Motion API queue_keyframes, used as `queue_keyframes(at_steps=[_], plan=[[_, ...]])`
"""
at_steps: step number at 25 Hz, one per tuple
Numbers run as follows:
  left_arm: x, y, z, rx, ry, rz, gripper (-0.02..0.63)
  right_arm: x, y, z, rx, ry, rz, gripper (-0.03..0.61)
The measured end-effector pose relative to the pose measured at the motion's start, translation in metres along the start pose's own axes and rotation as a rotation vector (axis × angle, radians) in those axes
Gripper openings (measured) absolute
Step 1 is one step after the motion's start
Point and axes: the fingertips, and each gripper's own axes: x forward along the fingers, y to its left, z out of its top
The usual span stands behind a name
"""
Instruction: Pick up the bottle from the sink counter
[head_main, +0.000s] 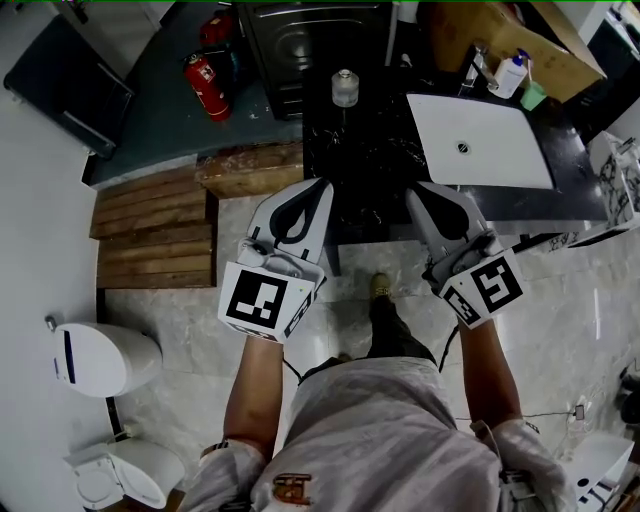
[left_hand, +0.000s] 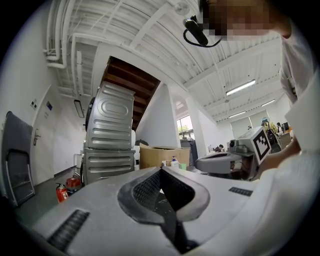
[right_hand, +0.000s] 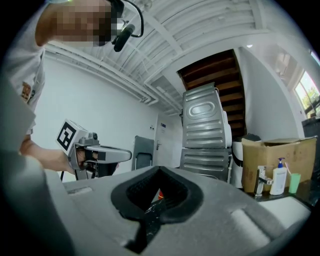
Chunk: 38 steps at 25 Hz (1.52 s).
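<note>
Dark sink counter (head_main: 372, 160) ahead, bottle (head_main: 344, 88) standing upright at one o'clock from nearer left gripper (head_main: 318, 186), eleven from right gripper (head_main: 418, 192); both pinched closed, empty.

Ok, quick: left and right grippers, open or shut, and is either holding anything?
Left gripper: closed, nothing between its jaws.
Right gripper: closed, nothing between its jaws.

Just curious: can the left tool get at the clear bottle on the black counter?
Probably yes: the counter between the left tool and the clear bottle looks bare. Its jaws are shut, so they must open first.
</note>
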Motion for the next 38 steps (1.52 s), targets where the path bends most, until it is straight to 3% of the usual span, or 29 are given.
queue_keyframes(at_steps=[10, 18, 28, 38], plan=[[0.112, 0.049, -0.009, 0.023, 0.048, 0.06, 0.002, 0.067, -0.113, -0.013, 0.01, 0.0, 0.047, 0.001], [0.184, 0.092, -0.016, 0.049, 0.079, 0.134, 0.003, 0.12, -0.177, -0.034, 0.04, 0.011, 0.116, 0.0], [0.221, 0.123, -0.05, 0.037, 0.168, 0.171, 0.033, 0.155, -0.199, -0.053, 0.087, 0.039, 0.176, 0.002], [0.253, 0.146, -0.089, 0.011, 0.252, 0.096, 0.174, 0.177, -0.209, -0.071, 0.094, 0.094, 0.143, 0.002]])
